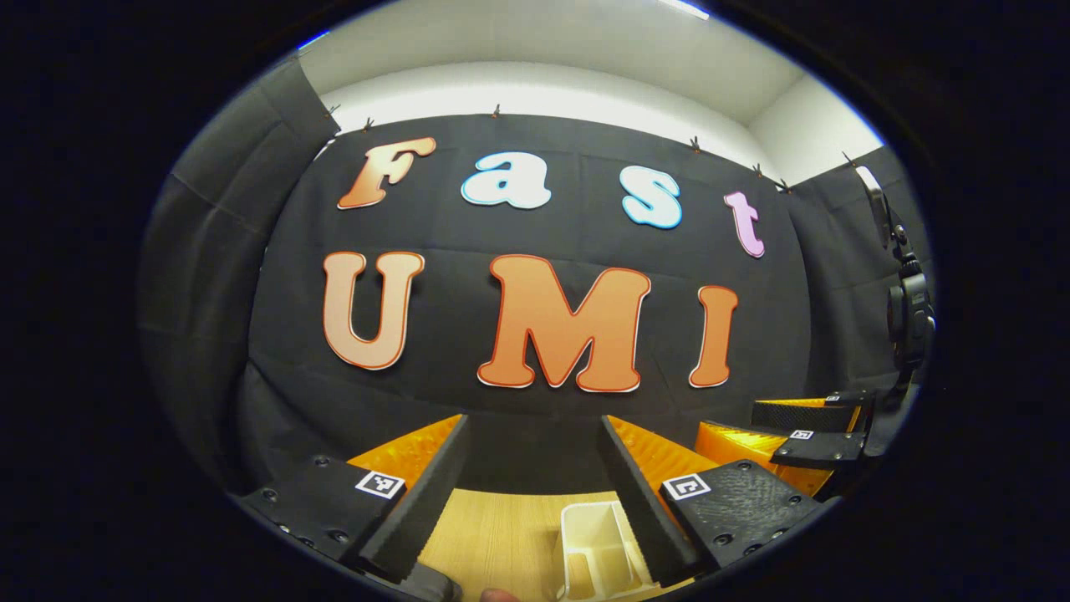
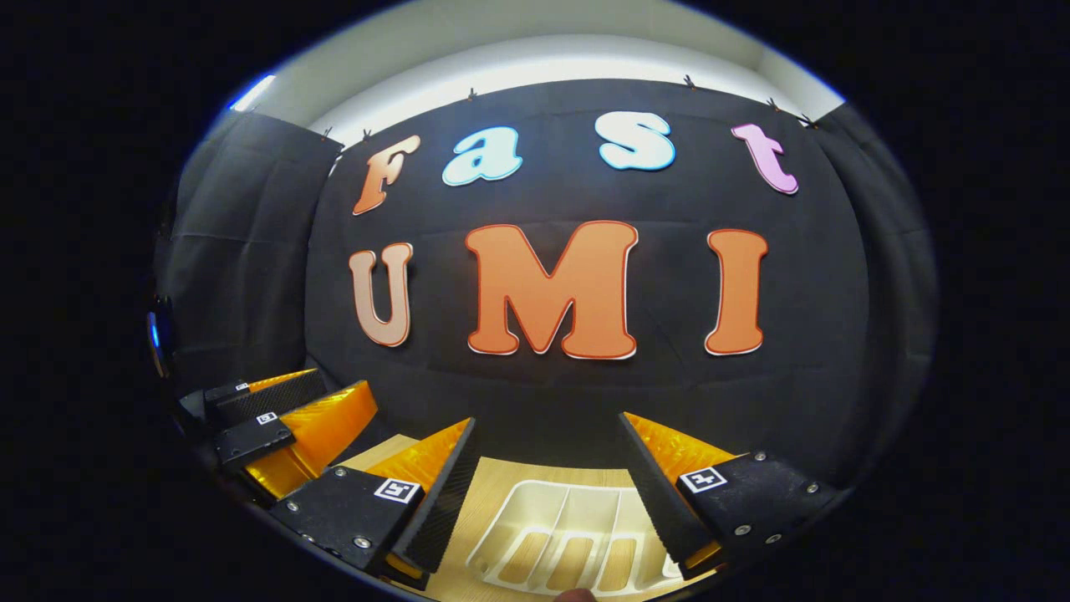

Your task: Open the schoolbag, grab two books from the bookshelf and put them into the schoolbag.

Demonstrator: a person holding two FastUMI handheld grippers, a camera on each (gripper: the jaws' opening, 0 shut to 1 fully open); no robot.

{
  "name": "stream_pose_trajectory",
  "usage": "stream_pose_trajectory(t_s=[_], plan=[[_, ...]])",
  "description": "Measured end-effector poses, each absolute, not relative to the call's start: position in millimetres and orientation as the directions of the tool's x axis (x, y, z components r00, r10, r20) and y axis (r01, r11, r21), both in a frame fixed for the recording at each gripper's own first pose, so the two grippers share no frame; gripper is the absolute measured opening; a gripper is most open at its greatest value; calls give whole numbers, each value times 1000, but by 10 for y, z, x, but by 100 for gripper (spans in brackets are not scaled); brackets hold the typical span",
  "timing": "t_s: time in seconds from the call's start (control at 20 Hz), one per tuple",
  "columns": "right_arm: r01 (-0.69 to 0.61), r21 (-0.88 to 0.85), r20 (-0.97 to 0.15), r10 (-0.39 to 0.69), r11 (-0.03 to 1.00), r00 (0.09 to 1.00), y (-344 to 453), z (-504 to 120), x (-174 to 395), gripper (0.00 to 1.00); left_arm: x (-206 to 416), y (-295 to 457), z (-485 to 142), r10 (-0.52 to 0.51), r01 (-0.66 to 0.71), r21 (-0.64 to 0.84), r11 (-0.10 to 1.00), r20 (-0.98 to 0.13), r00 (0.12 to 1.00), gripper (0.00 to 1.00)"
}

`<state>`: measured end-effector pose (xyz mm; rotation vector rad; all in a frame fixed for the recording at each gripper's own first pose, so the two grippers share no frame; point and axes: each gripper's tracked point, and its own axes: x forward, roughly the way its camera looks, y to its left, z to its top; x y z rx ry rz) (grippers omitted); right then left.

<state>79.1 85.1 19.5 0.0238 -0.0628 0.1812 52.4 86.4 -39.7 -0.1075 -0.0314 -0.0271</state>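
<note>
We hold both grippers up and level, side by side, facing the booth's black cloth wall, so we judge the task has not begun and this is a ready pose above the wooden table. Starting on the left, the left gripper has its jaws spread wide with nothing between them. Below and a little right of its gap stands a white slotted rack, seen end-on as one narrow pocket. Further right in the left gripper view the right gripper hangs near, level with ours.

In the right gripper view the left gripper sits at the left edge, and the right gripper's own jaws are also wide apart and empty. This view looks down into the rack from above, showing several slots with the table visible through them, which the left gripper view cannot tell us. We take the rack for the bookshelf; no book is visible in its slots, and we cannot place the schoolbag from here.
</note>
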Motion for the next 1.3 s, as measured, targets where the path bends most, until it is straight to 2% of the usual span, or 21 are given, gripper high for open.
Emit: stream_pose_trajectory(t_s=[0.2, 0.25, 0.45, 1.3], plan=[[-187, -16, 84, 188, 982, 979, 985, 137, 841, 97, 464, 948, -458, 4, -4, -115, 993, 5, 1000, 96], [-195, -19, 78, 196, 981, 977, 1023, 93, 833, 100, 469, 1038, -521, 9, -9, -117, 993, -3, 1000, 96], [-207, -5, 68, 207, 978, 976, 1098, 50, 847, 97, 469, 1152, -561, 22, -23, -118, 993, -5, 1000, 94], [-183, -7, 44, 183, 983, 982, 1093, -53, 836, 97, 393, 1262, -667, 45, -50, -144, 988, -40, 998, 97]])
